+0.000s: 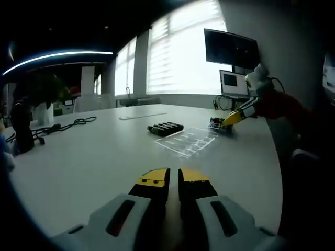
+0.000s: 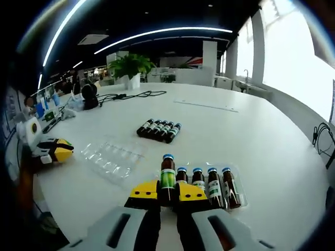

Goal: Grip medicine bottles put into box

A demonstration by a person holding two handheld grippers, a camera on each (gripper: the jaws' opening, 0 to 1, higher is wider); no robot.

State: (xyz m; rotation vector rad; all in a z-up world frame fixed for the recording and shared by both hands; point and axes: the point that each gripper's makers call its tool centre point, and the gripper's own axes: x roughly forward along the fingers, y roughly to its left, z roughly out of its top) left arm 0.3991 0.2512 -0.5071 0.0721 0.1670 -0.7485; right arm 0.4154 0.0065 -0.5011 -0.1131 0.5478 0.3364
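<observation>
A medicine bottle [image 2: 167,179] with a green label and blue cap stands upright between the yellow tips of the right hand-held gripper [image 2: 167,192], which is clamped on it at the near end of a clear tray [image 2: 236,184] on the white tabletop [image 2: 251,136]. Four more bottles [image 2: 212,184] stand beside it in that tray. Farther off lie an empty clear tray [image 2: 112,158] and a row of dark bottles [image 2: 158,129] on their sides. The left hand-held gripper [image 1: 173,183] hovers over bare tabletop, tips nearly together, gripping nothing.
</observation>
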